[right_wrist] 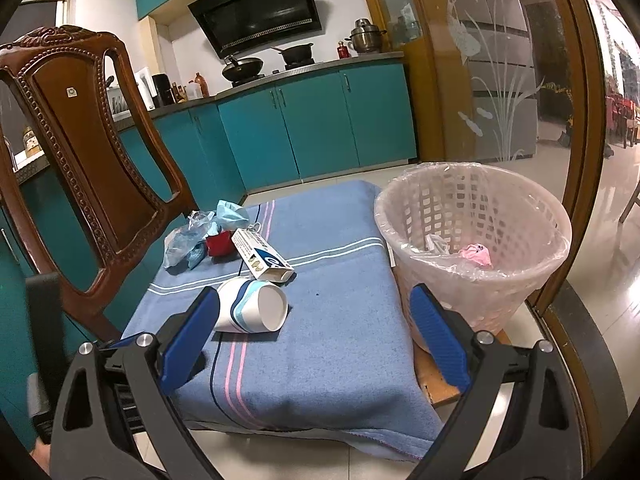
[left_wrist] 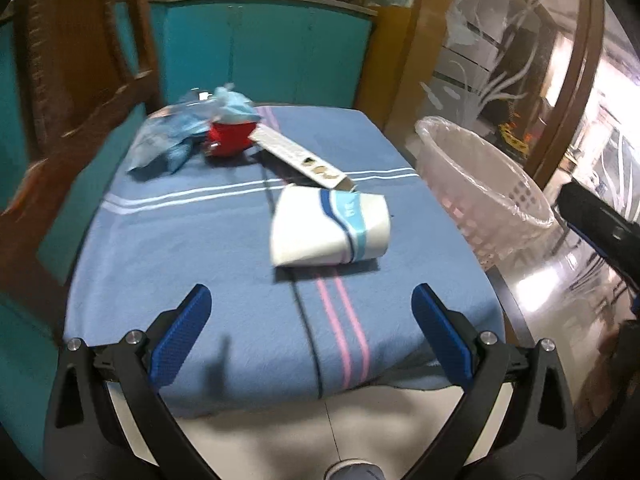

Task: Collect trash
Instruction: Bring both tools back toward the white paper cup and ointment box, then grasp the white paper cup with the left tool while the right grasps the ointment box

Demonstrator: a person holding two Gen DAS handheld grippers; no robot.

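Observation:
A white paper cup (left_wrist: 330,230) with blue stripes lies on its side on the blue blanket (left_wrist: 200,260); it also shows in the right wrist view (right_wrist: 252,306). Behind it lie a long white box (left_wrist: 300,158) (right_wrist: 262,256), a red item (left_wrist: 230,138) (right_wrist: 218,244) and crumpled blue plastic (left_wrist: 176,136) (right_wrist: 200,232). A pink lined basket (left_wrist: 480,188) (right_wrist: 472,240) stands to the right and holds some trash. My left gripper (left_wrist: 312,300) is open and empty, short of the cup. My right gripper (right_wrist: 316,304) is open and empty, with its left finger beside the cup.
A carved wooden chair (right_wrist: 88,140) stands at the left of the blanket. Teal kitchen cabinets (right_wrist: 312,128) run behind. A frosted glass partition (right_wrist: 500,80) with a wooden frame stands at the right, behind the basket. Pale tiled floor (left_wrist: 360,432) lies below.

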